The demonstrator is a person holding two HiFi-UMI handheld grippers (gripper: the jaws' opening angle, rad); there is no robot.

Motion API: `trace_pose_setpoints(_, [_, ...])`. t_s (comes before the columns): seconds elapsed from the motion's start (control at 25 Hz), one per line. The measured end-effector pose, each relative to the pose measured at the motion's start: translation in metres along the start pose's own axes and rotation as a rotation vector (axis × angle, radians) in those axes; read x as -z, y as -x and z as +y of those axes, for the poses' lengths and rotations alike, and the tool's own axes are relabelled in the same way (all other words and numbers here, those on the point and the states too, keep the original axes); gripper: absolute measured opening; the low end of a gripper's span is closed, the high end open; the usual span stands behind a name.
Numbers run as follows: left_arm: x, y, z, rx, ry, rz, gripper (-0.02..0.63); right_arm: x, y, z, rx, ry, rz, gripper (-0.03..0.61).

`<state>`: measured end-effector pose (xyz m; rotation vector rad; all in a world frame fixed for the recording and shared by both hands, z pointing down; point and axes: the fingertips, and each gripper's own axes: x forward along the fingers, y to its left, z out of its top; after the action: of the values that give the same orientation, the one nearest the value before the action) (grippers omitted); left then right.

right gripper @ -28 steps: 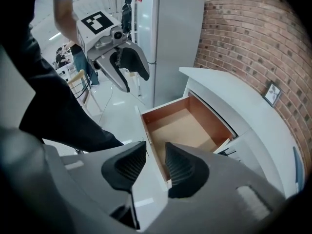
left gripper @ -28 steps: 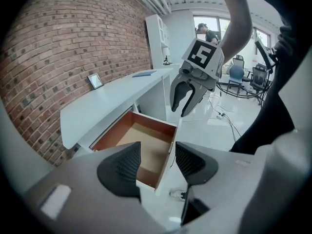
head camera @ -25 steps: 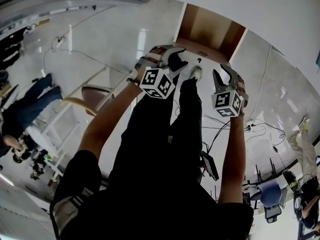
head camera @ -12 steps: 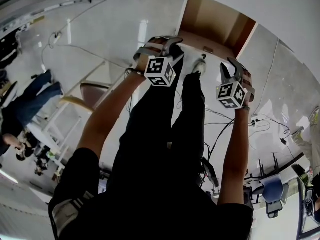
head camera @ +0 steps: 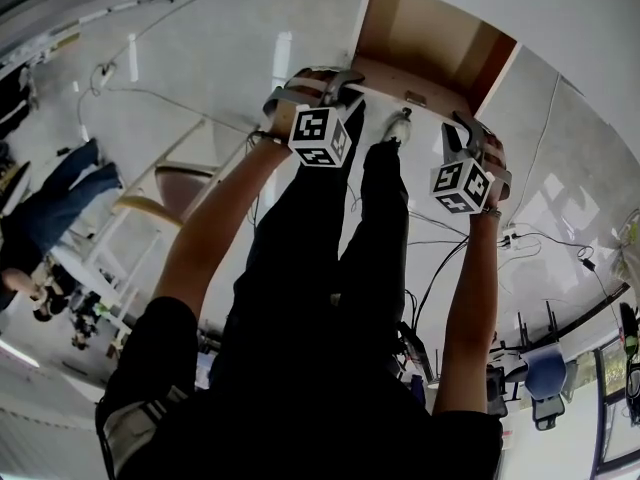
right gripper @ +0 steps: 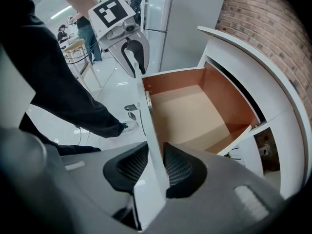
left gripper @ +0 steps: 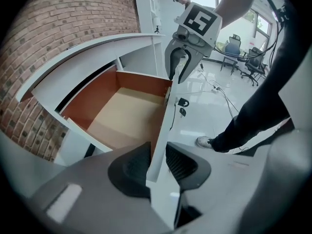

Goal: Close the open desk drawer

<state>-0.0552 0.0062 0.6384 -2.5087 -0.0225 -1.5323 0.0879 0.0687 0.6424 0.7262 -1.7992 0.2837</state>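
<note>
The desk drawer (head camera: 425,43) stands pulled out, its brown inside (left gripper: 122,116) bare. Its white front panel (left gripper: 168,113) runs upright between both pairs of jaws. My left gripper (left gripper: 157,152) straddles the panel's top edge near one end. Its jaws have just been closing and both pads touch the panel. My right gripper (right gripper: 155,155) straddles the same panel (right gripper: 146,111) near the other end. Its jaws have also just been closing onto the board. In the head view the left gripper (head camera: 340,86) and right gripper (head camera: 462,133) sit on the drawer's near edge.
A key set (left gripper: 181,105) hangs from the lock on the panel's outer face. The white curved desk top (right gripper: 253,57) overhangs the drawer, with a brick wall (left gripper: 58,23) behind. The person's legs and a shoe (head camera: 397,128) stand before the drawer. Cables (head camera: 450,243) lie on the floor, and a wooden chair (head camera: 165,193) is at left.
Both grippers have sunk onto the top edge of the drawer front, and their jaws have narrowed around it.
</note>
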Motion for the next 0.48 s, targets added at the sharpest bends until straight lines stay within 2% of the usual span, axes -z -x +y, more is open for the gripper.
trace_pose_setpoints(0.12, [-0.0006,0.0009,-0.0029,0.003,-0.037,0.017,0.107,0.0002,0.0016,0.0017,-0.011,0.017,0.011,0.094])
trace_pose_setpoints(0.48, [-0.0041,0.0055,-0.0016,0.024,-0.059,0.041,0.100,-0.0011,0.0065,-0.0001,-0.045,0.034,0.043,0.086])
